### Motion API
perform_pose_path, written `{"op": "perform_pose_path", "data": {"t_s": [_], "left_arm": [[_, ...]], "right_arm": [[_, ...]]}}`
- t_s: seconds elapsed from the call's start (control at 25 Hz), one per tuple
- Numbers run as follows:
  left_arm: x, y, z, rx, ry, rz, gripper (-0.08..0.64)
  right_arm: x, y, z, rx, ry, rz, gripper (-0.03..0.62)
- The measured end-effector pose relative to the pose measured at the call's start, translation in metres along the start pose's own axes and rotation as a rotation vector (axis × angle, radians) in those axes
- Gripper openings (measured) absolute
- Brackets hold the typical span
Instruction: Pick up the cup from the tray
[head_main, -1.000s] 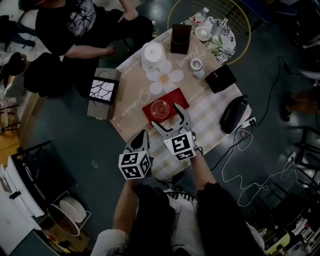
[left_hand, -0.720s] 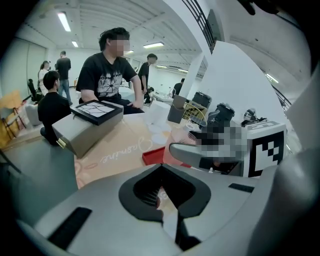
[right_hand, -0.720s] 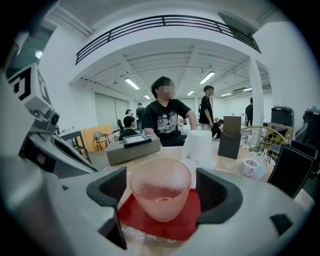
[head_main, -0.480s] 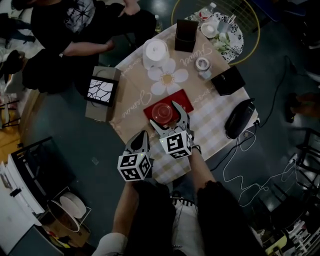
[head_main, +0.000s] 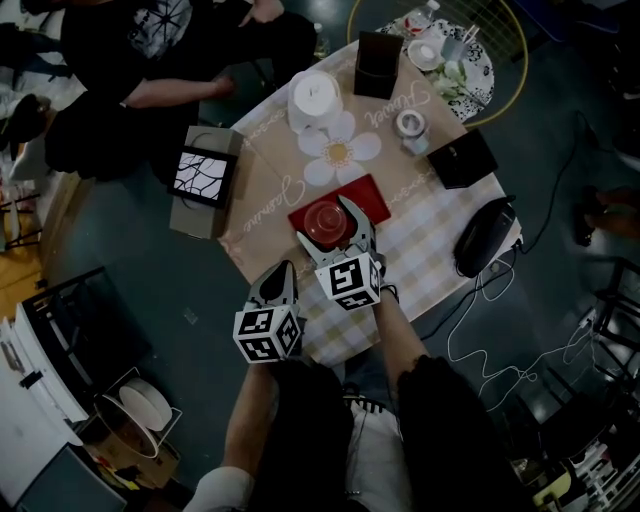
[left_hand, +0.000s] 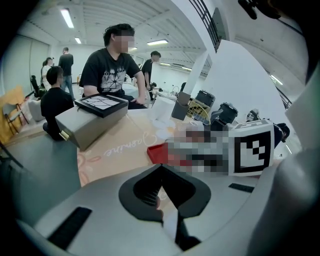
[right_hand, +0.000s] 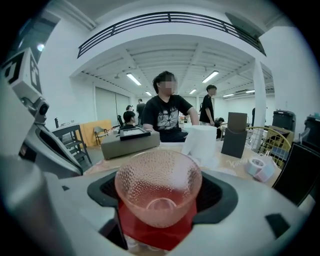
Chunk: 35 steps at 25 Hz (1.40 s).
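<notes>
A clear dimpled glass cup (head_main: 322, 221) (right_hand: 159, 187) stands upright on a red tray (head_main: 368, 199) (right_hand: 152, 234) in the middle of the round table. My right gripper (head_main: 326, 226) (right_hand: 160, 196) is open, one jaw on each side of the cup and low over the tray. The pads (right_hand: 215, 196) sit close to the glass, and I cannot tell whether they touch it. My left gripper (head_main: 281, 279) (left_hand: 160, 172) is shut and holds nothing. It hovers at the table's near edge, left of the right gripper.
On the table are a grey box with a framed picture (head_main: 204, 181), a white roll (head_main: 313, 96), a tall black box (head_main: 377, 63), a tape roll (head_main: 411, 125), a flat black box (head_main: 462, 158) and a black case (head_main: 486, 236). A person (head_main: 130, 60) sits at the far left.
My right gripper has moved forward over the tray, so its open jaws now stand around the cup. The left gripper has hardly moved.
</notes>
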<state>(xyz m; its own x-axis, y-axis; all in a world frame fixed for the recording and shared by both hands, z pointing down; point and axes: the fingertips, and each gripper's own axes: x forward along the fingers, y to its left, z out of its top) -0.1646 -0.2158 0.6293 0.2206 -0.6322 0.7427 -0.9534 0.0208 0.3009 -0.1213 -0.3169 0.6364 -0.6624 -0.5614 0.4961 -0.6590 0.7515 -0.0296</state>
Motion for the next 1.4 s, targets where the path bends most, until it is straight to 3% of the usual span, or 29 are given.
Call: {"op": "perform_pose_path", "data": {"t_s": [0.48, 0.68, 0.96, 1.4], "left_arm": [[-0.008, -0.003, 0.004, -0.002, -0.018, 0.008, 0.006], [-0.014, -0.012, 0.005, 0.072, -0.018, 0.013, 0.006], [-0.025, -0.038, 0.007, 0.165, -0.037, -0.046, 0.006], [-0.029, -0.092, 0.005, 0.217, -0.058, -0.171, 0.006]], "right_arm": [[-0.020, 0.006, 0.005, 0.036, -0.022, 0.025, 0.402], [-0.035, 0.001, 0.010, 0.028, -0.027, -0.012, 0.402], [-0.069, -0.011, 0.007, 0.043, -0.024, -0.062, 0.402], [-0.128, -0.027, -0.013, 0.100, -0.026, -0.171, 0.402]]}}
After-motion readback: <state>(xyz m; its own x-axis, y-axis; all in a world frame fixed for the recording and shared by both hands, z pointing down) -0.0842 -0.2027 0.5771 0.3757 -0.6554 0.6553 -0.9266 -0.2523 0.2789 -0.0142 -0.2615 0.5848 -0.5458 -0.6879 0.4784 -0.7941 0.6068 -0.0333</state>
